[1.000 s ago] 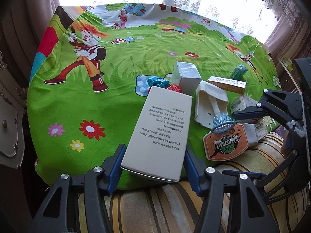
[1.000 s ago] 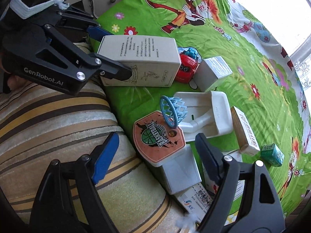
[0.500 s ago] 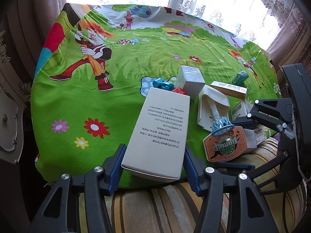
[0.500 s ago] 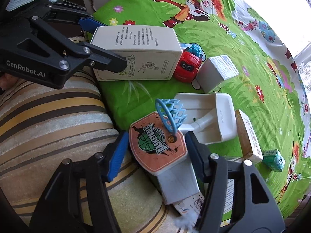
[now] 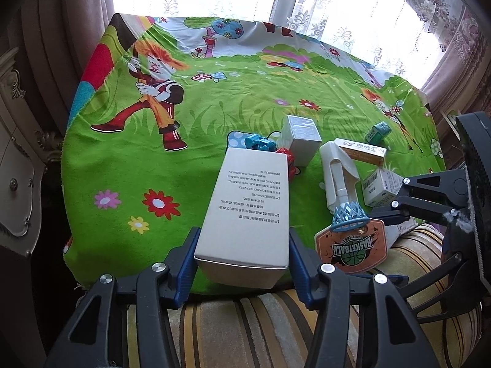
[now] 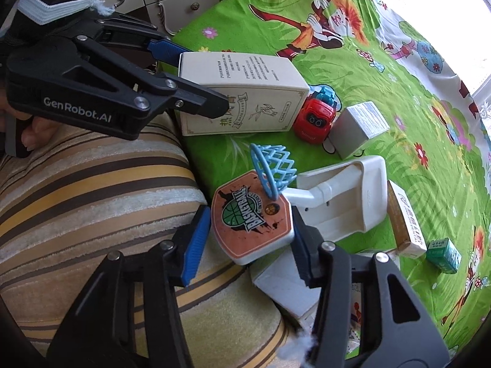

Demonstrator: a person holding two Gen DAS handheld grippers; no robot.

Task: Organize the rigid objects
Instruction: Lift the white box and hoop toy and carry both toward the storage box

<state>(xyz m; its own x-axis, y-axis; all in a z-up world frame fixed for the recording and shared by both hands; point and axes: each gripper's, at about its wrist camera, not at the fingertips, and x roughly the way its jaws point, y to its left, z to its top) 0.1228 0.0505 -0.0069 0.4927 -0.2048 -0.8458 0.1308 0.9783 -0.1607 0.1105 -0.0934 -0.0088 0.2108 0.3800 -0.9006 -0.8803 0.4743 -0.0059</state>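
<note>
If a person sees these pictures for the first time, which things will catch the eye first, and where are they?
The bright green cartoon cloth covers the table and catches the eye first. At its near edge, the left gripper clamps a long white box with printed text. Right of it, the right gripper, its fingers just closing, has the orange board of a toy basketball hoop between them, its blue net standing up.

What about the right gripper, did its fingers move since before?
Yes. The right gripper has just been closing: its fingers came inward to the edges of the basketball backboard, which stayed beside the white tray.
</note>
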